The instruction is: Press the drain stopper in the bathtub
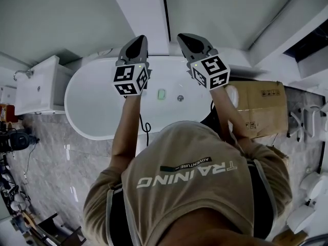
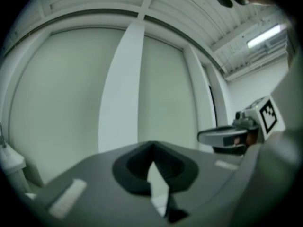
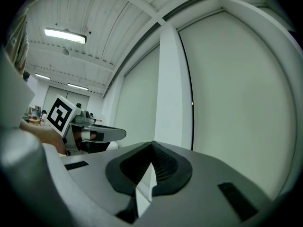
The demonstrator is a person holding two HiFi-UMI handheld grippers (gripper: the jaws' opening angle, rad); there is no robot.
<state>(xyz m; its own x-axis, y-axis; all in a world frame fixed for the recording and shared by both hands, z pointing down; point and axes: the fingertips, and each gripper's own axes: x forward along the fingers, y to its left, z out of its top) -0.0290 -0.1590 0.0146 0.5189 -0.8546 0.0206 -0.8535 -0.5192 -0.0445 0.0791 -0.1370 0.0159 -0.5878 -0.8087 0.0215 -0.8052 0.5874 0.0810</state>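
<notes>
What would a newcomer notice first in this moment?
The white oval bathtub fills the middle of the head view, with its small round drain stopper on the tub floor. The left hand-held gripper and the right hand-held gripper are held side by side over the tub's far side, jaws closed on nothing and aimed at the pale wall. A cardboard box sits at the tub's right end.

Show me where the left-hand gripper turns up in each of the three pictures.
Head view: the left gripper is at upper middle, reaching past the bathtub.
Left gripper view: this same gripper fills the bottom centre, jaws shut.
Right gripper view: it sits at middle left, seen side-on.
Shared landmark: the white wall strip ahead.
</notes>
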